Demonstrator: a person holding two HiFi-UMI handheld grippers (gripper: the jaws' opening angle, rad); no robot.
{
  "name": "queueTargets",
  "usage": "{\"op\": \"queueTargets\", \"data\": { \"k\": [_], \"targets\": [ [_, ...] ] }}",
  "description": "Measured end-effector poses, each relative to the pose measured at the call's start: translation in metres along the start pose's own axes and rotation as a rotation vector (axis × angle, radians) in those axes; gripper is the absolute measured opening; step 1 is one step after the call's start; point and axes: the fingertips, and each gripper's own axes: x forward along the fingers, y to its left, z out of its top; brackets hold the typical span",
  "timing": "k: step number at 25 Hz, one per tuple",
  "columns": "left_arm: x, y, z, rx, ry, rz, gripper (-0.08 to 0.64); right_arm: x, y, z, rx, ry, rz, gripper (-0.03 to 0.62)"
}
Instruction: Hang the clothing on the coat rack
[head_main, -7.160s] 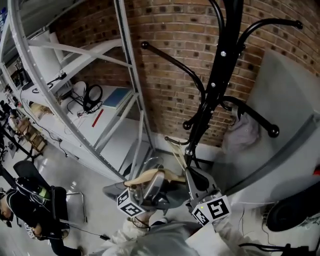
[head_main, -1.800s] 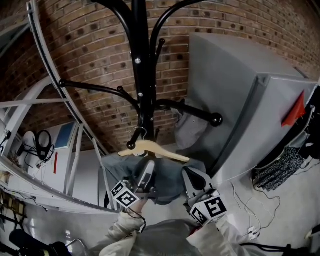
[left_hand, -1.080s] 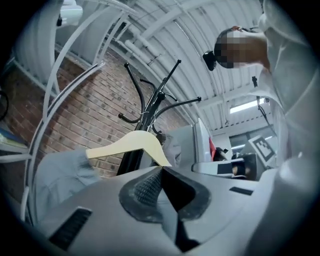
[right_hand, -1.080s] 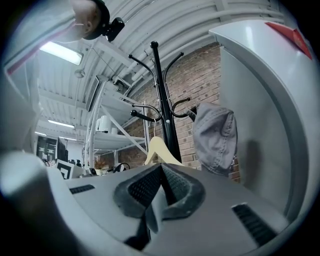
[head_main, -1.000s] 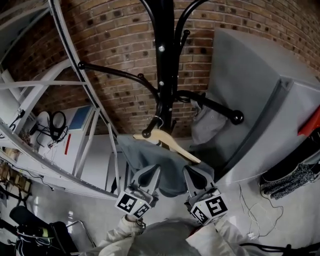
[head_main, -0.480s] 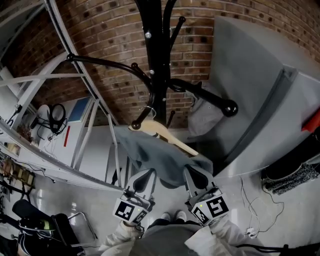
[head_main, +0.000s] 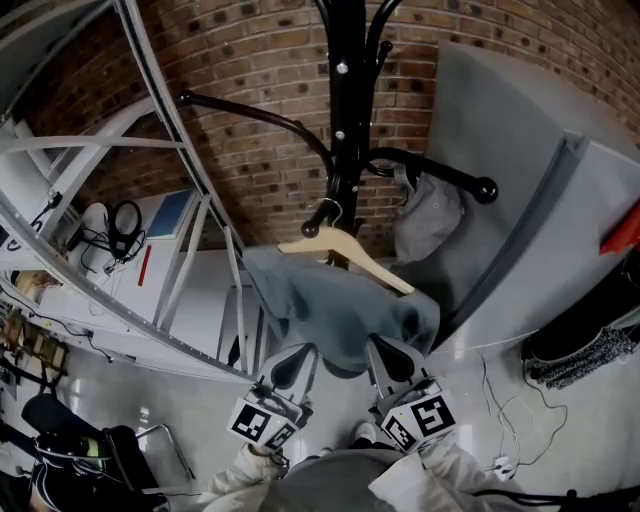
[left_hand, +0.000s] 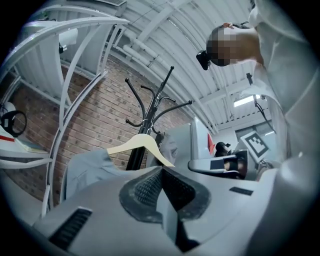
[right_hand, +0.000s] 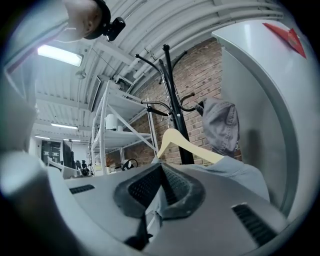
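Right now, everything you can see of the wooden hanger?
The hanger is pale wood, a shallow curved bar with a thin metal hook. It hangs by that hook from a knob-tipped arm of the black coat rack, tilted in the head view, right end lower. A grey garment drapes from it, leaving its upper edge bare.

The coat rack (head_main: 346, 120) is cut off at the head view's top.

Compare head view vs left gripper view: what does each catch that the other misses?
Head view only: the hanger's hook caught on a lower rack arm, plus floor cables. Left gripper view only: the left gripper, jaws pressed together with nothing between, and a ceiling light. Both: wooden hanger, grey garment, black coat rack, brick wall.
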Motion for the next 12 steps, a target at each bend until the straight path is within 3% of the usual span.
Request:
{"op": "queueTargets", "data": {
  "k": [12],
  "targets": [
    [-0.080,0.002,0.019,-0.023,-0.013,-0.050,0.008,-0.019,0.096,-0.008,-0.041,-0.010,-0.037,0.023]
  ]
}}
